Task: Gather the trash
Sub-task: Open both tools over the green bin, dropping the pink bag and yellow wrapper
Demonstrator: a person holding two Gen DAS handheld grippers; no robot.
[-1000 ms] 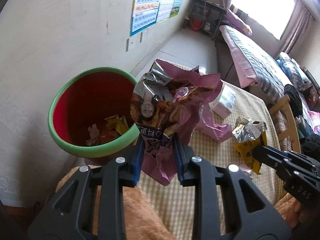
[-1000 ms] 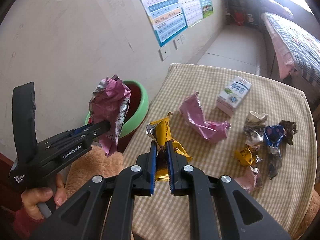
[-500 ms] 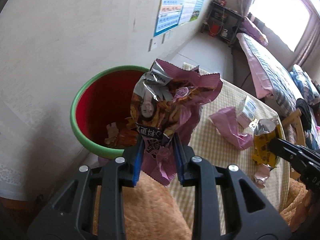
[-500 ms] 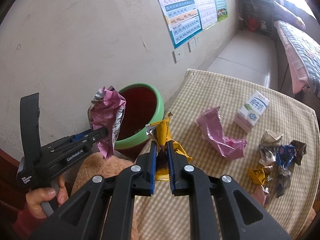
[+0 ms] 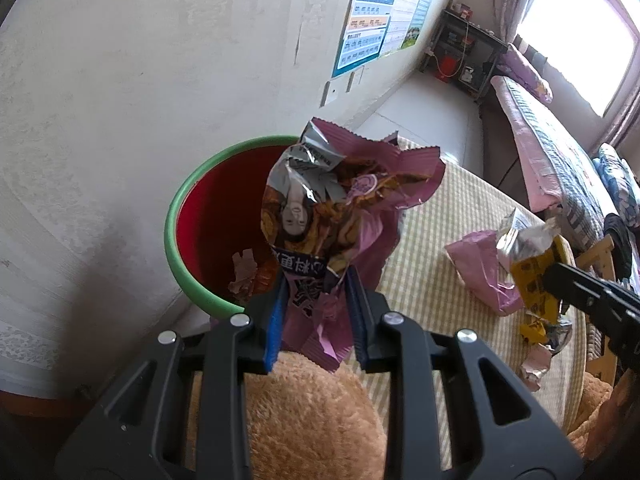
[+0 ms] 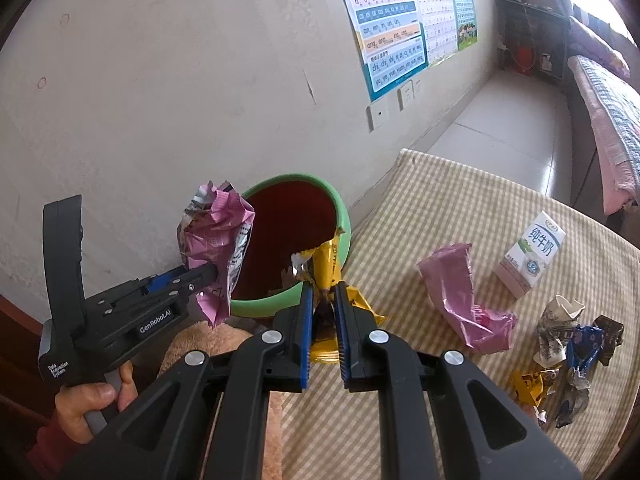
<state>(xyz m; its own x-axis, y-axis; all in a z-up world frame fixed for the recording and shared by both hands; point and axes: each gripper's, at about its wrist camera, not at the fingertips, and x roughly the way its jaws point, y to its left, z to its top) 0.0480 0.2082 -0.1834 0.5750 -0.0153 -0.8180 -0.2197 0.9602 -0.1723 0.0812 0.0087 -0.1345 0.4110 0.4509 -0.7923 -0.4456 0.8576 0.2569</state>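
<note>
I'm holding the left gripper (image 5: 316,312) at the near rim of the bin (image 5: 188,208), fingers (image 5: 274,320) clamping a crumpled purple wrapper (image 5: 340,208) by its lower end. The right gripper (image 6: 322,328) is sitting at the tabletop (image 6: 460,208) edge beside the bin, fingers nearly closed, pinching a yellow wrapper (image 6: 330,268). The bin is standing off the tabletop's left edge against the wall, scraps already inside. On the tabletop a pink wrapper (image 6: 460,296), a milk carton (image 6: 532,256) and a wrapper pile (image 6: 568,352) near the right edge are lying loose.
</note>
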